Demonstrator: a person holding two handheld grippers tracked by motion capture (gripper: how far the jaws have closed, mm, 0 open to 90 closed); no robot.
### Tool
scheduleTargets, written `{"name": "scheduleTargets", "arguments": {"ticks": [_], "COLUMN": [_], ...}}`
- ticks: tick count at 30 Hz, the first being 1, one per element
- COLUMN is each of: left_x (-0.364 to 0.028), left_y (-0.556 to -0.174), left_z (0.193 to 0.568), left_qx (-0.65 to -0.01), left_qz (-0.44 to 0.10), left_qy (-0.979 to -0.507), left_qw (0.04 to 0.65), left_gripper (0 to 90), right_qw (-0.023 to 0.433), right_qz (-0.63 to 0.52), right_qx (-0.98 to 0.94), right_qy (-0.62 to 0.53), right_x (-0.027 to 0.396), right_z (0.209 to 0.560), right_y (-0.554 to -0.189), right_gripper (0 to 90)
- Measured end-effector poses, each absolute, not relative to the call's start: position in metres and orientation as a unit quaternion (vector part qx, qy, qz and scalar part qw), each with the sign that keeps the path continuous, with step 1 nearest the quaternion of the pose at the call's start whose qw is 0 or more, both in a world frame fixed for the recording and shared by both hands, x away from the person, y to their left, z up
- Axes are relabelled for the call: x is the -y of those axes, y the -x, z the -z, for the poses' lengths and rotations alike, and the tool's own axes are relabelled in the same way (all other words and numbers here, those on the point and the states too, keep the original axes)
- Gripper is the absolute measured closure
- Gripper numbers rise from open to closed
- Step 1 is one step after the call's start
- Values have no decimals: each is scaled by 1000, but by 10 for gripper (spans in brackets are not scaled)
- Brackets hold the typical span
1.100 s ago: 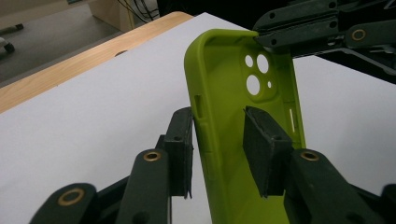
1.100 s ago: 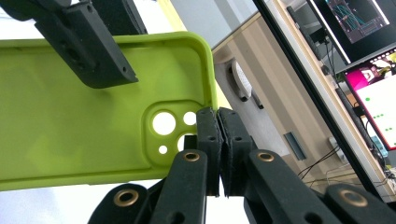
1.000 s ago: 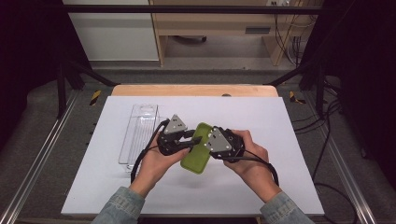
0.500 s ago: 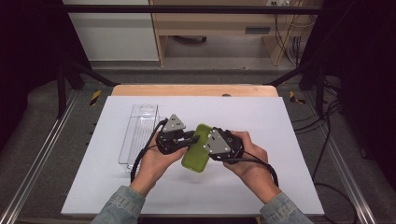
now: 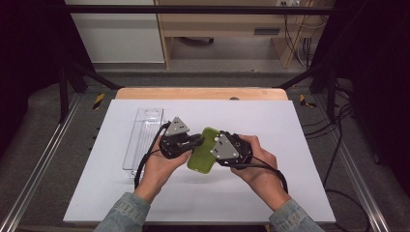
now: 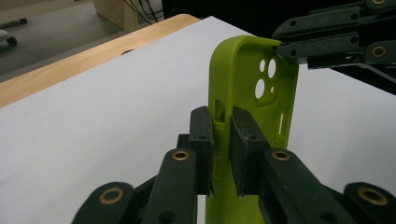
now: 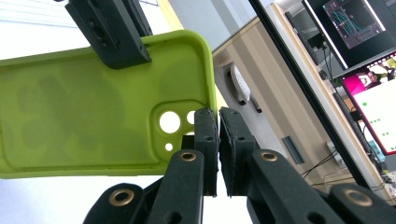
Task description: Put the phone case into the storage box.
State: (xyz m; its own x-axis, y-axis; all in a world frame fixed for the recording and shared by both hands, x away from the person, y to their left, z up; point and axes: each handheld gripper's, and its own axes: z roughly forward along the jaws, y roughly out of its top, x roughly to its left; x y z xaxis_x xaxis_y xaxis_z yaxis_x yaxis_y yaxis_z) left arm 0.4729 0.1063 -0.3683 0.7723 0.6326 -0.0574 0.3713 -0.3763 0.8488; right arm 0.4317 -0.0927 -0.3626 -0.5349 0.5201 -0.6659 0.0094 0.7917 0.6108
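Case: I see the lime-green soft phone case point(image 5: 201, 151) held above the white table point(image 5: 300, 145), mid-near.
Left gripper point(image 6: 223, 140): jaws just closed, clamping its side wall.
Right gripper point(image 7: 218, 140): clenched on the edge beside the camera holes.
Right gripper view: case's inside face.
Tray: clear plastic tray point(image 5: 142, 137), left; contents unclear.

No legible text anywhere (monitor screens blurred).
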Motion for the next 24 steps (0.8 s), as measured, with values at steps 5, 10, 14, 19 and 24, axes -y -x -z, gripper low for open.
{"name": "scheduleTargets", "arguments": {"ticks": [5, 10, 14, 19, 24], "left_x": [-107, -108, -108, -111, -113], "left_y": [-472, -472, -471, -471, -470], "left_z": [369, 371, 372, 372, 372], "left_qx": [-306, -307, -302, -302, -302], "left_qz": [-145, -152, -164, -173, -178], "left_qy": [-818, -817, -822, -819, -816], "left_qw": [465, 464, 455, 456, 460], "left_gripper": [799, 800, 800, 800, 800], "right_qw": [448, 437, 413, 400, 388], "right_qz": [-291, -306, -341, -354, -376], "right_qx": [-829, -828, -820, -816, -806], "right_qy": [-165, -171, -200, -221, -242], "right_x": [94, 97, 100, 106, 113], "right_z": [364, 364, 363, 364, 366], "right_y": [-433, -433, -432, -434, -435], "right_gripper": [849, 724, 564, 438, 355]}}
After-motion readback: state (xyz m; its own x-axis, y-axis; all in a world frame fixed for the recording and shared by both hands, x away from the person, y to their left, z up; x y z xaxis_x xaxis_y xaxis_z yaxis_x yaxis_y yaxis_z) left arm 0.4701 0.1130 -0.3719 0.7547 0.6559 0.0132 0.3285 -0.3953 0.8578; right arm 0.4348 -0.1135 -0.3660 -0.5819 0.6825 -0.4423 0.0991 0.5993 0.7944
